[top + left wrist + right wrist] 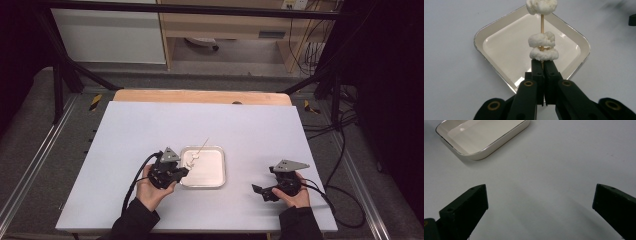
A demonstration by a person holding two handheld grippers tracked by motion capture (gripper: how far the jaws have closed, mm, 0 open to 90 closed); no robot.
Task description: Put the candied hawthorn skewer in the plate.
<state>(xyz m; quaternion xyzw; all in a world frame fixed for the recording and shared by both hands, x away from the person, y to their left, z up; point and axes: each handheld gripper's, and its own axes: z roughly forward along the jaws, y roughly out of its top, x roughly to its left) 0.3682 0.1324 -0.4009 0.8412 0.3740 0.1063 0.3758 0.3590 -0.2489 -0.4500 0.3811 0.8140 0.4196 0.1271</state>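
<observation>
- A person sits at the bottom edge of the high view, forearms in dark sleeves reaching onto a white table (150, 130). Each hand holds a black two-jaw gripper.
- The left gripper (184, 172) is at lower centre-left of the high view, touching or just over the left rim of a tray. In the left gripper view its jaws rise from the bottom centre and are pressed together, pinching the lower end of a thin wooden skewer (542, 23).
- The skewer stands upright in the left gripper view, running from the jaw tips to the top edge of the frame. In the high view it slants up and to the right over the tray.
- Three white puffy pieces (541, 40) are threaded on the skewer: two stacked close together just above the jaw tips, a third higher up at the top edge, with bare stick between.
- The tray (212, 172), shallow, cream-coloured and square with rounded corners, lies at the centre of the high view. In the left gripper view it sits behind the skewer, turned like a diamond.
- The right gripper (263, 191) is at lower right of the high view, well apart from the tray. In the right gripper view its jaws are spread wide at the bottom corners, nothing between them, bare table beneath, and the tray at upper left.
</observation>
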